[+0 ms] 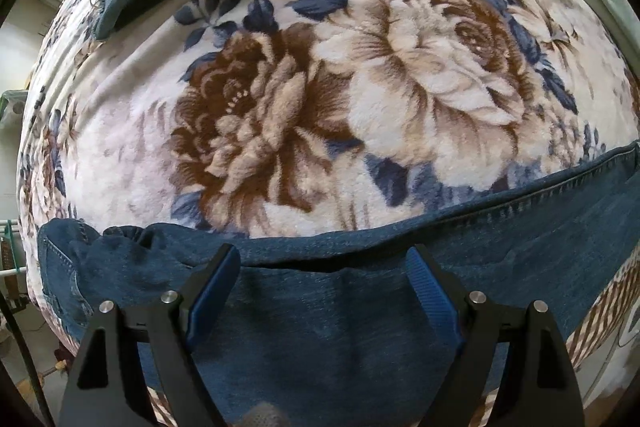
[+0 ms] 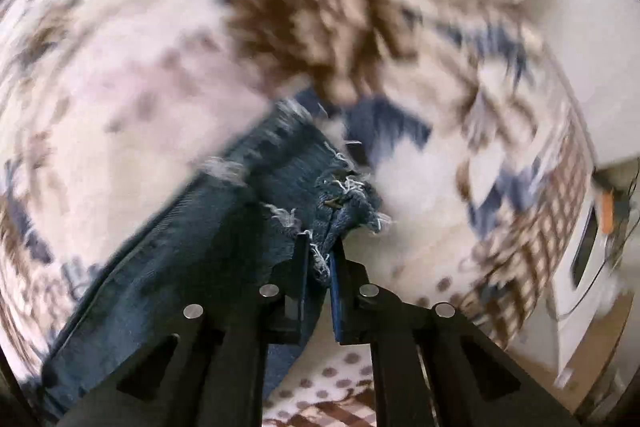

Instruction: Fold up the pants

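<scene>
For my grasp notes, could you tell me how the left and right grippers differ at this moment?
The left gripper stands wide open; the right gripper is shut on the jeans.
The left gripper holds nothing, with denim lying flat beneath it; the right gripper pinches a frayed hem.
Both have black fingers with blue pads and point down at the floral blanket.

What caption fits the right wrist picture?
Right hand-held gripper pinching the frayed hem of blue jeans over a flowery blanket.

Soft, even daylight, no glare, only faint shadows. The left view is sharp; the right view has strong motion blur. Both bend strongly at the dark edges.
</scene>
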Motion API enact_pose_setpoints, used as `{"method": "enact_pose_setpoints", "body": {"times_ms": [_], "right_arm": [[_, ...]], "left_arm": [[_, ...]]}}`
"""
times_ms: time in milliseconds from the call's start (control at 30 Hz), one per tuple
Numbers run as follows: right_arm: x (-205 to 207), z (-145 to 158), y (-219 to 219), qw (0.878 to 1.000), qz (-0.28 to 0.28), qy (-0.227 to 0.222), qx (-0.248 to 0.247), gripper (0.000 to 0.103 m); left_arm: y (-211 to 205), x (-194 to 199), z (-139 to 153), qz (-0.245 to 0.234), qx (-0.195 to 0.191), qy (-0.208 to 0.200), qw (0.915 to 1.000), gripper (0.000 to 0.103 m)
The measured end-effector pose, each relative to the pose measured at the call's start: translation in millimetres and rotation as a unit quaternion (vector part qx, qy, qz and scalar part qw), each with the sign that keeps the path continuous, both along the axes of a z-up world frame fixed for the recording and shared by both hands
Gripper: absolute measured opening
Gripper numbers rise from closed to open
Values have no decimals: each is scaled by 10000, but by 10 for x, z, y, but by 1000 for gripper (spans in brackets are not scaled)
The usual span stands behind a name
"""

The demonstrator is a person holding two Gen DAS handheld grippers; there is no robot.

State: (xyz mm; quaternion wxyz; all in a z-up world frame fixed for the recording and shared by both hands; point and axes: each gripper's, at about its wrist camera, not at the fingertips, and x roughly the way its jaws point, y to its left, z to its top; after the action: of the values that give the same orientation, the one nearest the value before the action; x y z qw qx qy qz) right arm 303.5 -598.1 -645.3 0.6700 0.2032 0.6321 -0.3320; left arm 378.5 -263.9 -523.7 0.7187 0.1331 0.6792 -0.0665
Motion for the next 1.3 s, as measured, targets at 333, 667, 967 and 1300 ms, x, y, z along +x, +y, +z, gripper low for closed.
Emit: {"method": "enact_pose_setpoints", "body": {"times_ms": [333, 667, 967, 1300], "right_arm": [[-448, 779, -77, 9930, -577, -1030, 21, 7], [-478, 209, -382, 9852, -898, -715, 1270, 67], [75, -306, -299, 9881, -465, -77, 1467, 6], [-68, 535, -518, 9872, -825, -1130, 764, 6]], "left_arm": [[90, 37, 1, 247, -48, -43, 9997, 85], [28, -51, 32, 67, -42, -86, 9999, 85], [-143, -57, 57, 87, -24, -184, 9998, 85], [-26, 68, 158, 285, -30, -302, 9991, 85]]}}
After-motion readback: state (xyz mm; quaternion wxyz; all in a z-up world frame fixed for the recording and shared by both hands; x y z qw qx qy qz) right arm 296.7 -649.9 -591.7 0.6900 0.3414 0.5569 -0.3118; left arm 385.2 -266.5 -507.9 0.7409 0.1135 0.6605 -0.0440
